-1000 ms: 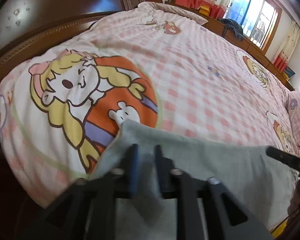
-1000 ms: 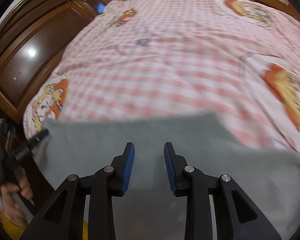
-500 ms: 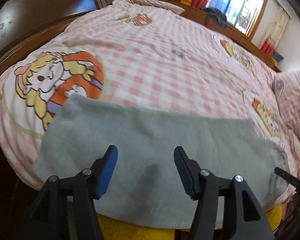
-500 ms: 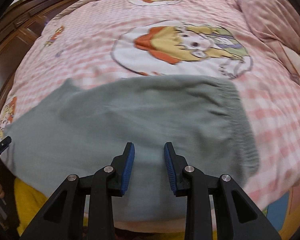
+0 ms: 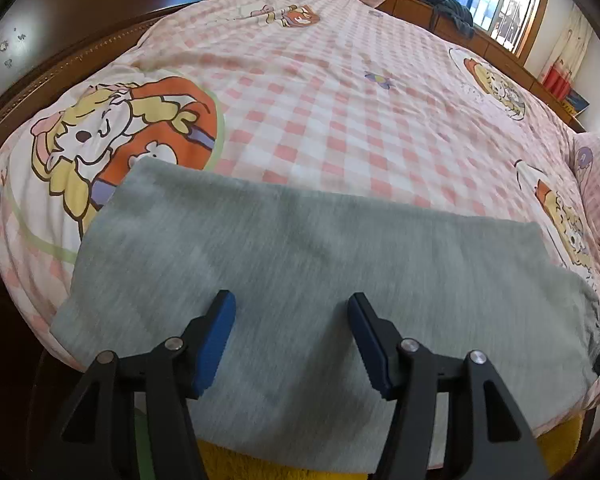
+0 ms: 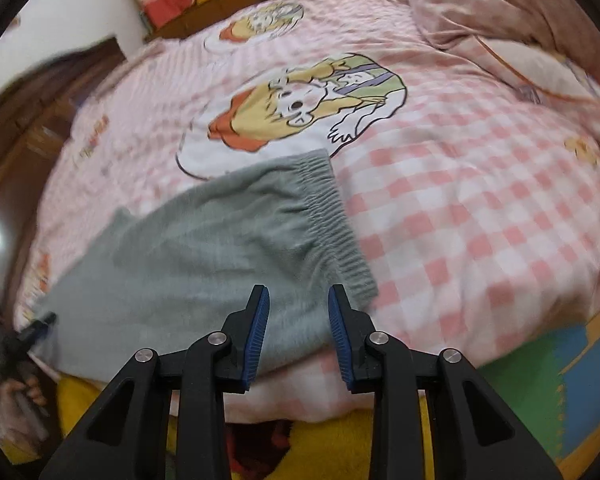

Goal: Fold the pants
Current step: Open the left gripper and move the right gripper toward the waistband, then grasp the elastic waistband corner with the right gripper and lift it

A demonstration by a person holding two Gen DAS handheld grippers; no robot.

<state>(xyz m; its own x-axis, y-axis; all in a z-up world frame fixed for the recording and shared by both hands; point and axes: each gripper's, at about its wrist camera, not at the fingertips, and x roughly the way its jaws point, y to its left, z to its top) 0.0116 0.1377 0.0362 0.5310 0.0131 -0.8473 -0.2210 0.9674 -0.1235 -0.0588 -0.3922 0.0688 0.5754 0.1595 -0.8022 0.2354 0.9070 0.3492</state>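
Observation:
Grey pants [image 5: 300, 264] lie flat along the near edge of the bed, folded lengthwise. My left gripper [image 5: 292, 320] is wide open and empty, hovering over their near middle. In the right wrist view the pants [image 6: 204, 248] run from the left to their elastic waistband [image 6: 332, 216] at the centre. My right gripper [image 6: 295, 312] is open and empty, just above the near corner of the waistband. The left gripper's tip [image 6: 40, 322] shows at the far left.
The bed carries a pink checked cover [image 5: 340, 112] with cartoon prints. A dark wooden footboard [image 5: 60, 60] runs along the left. Pillows [image 6: 500, 8] lie at the right end. A yellow blanket [image 6: 332, 440] hangs below the bed edge.
My left gripper let go of the pants, opened wide and drew back. My right gripper swung right along the pants to the waistband end. The pants now lie flat.

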